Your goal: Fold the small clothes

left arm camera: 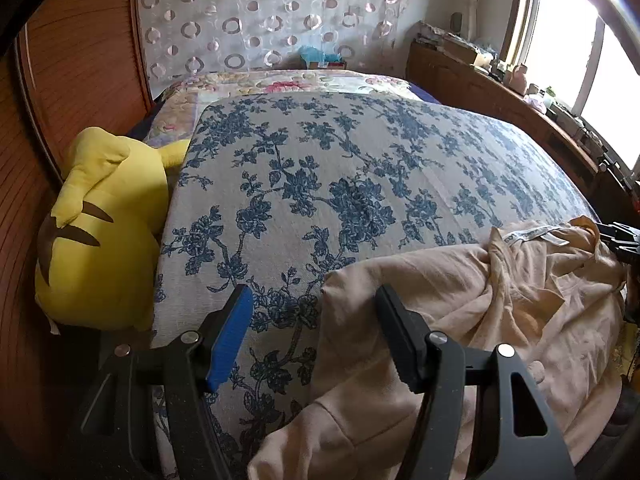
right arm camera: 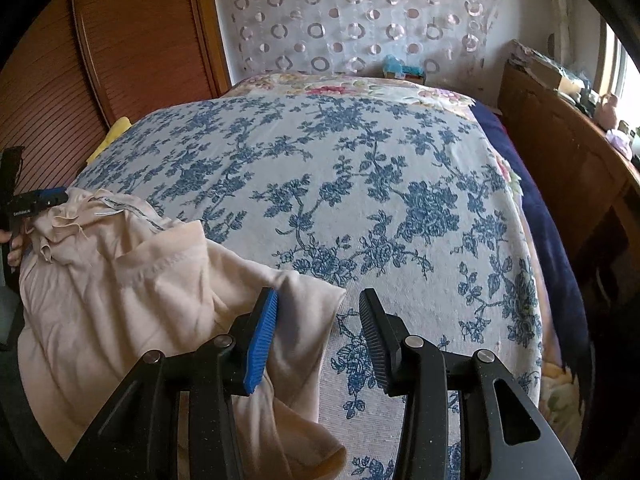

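Garment (left arm camera: 460, 300), beige, rumpled on floral bedspread (left arm camera: 340, 168); left hand-held gripper (left arm camera: 314, 304) and right hand-held gripper (right arm camera: 318, 308) both agape, empty.

The bed cover (left arm camera: 360, 168) is pale grey-white, printed all over with dark blue flowers and trailing leaves. On it lies a plain peach-beige garment (left arm camera: 460, 300) with a white label at its neck. Beyond the cover a quilt (left arm camera: 280, 82) shows pink and yellow blooms on cream. A bright yellow plush toy (left arm camera: 100, 240) carries brown stripes. The curtain (left arm camera: 272, 16) is sheer white, dotted with pale pink rings and discs. The wardrobe door (left arm camera: 80, 60) is reddish-brown wood. The left claw (left arm camera: 316, 320) and right claw (right arm camera: 318, 332) are both black, each with one blue ribbed pad.
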{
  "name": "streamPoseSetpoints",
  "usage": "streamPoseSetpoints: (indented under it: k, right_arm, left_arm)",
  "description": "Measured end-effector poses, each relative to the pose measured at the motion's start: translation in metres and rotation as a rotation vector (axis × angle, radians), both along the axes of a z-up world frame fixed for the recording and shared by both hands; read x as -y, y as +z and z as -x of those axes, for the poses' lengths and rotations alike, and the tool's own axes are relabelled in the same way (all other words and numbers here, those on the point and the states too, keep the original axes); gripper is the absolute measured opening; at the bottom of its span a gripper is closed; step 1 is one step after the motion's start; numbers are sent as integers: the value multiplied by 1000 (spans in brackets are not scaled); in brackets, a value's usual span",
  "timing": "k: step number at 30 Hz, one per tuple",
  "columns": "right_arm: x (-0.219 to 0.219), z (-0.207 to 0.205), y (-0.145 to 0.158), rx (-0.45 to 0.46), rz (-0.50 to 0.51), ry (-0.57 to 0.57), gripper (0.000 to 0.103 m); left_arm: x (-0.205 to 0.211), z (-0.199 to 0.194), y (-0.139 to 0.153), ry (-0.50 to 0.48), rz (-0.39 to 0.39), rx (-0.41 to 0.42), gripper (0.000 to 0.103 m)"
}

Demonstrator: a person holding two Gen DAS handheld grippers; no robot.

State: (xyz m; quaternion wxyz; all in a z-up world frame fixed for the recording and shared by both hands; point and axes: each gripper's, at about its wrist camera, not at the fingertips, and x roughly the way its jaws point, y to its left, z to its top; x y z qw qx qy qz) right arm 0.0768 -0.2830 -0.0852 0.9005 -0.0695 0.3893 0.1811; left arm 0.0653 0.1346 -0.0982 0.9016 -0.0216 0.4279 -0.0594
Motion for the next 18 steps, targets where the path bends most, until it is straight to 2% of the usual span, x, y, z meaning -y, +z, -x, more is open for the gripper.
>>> streamPoseSetpoints:
  k: [2, 13, 18]
  right_arm:
    - [-1, -1, -3, -5, 20, -12, 52]
    - [1, -2, -5, 0, 16, -8, 53]
    - [1, -2, -6, 4, 15, -3, 54]
  left_arm:
    - [1, -1, 1, 2, -9, 0, 65]
    - [6, -10, 15, -33, -21, 32, 64]
    - [5, -14, 7, -45, -10, -10, 52]
